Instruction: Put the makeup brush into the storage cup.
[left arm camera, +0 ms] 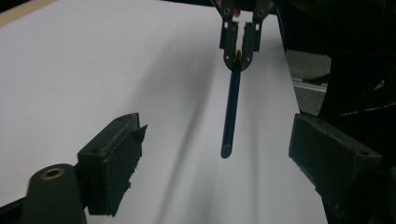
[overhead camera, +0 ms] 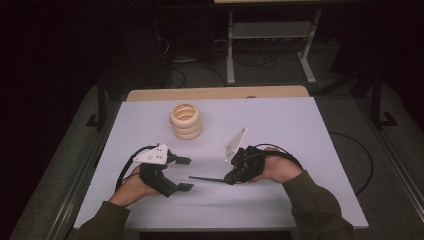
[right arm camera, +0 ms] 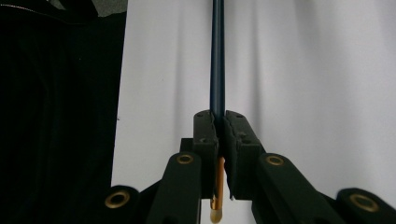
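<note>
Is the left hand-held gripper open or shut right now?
Open: the left hand-held gripper has its jaws spread apart, with the pencil tip between them, untouched.

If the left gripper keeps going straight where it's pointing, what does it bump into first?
Most likely the free end of the thin dark blue pencil, which the right gripper holds pointing back at it. The left gripper's jaws stand open on either side of that line, though exact depth is hard to judge.

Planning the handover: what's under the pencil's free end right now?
Under the pencil, bare white table and the pencil's shadow; it hangs clear. The right gripper clamps its eraser end. The left gripper has open jaws either side of the tip. The gripped stretch is covered.
</note>
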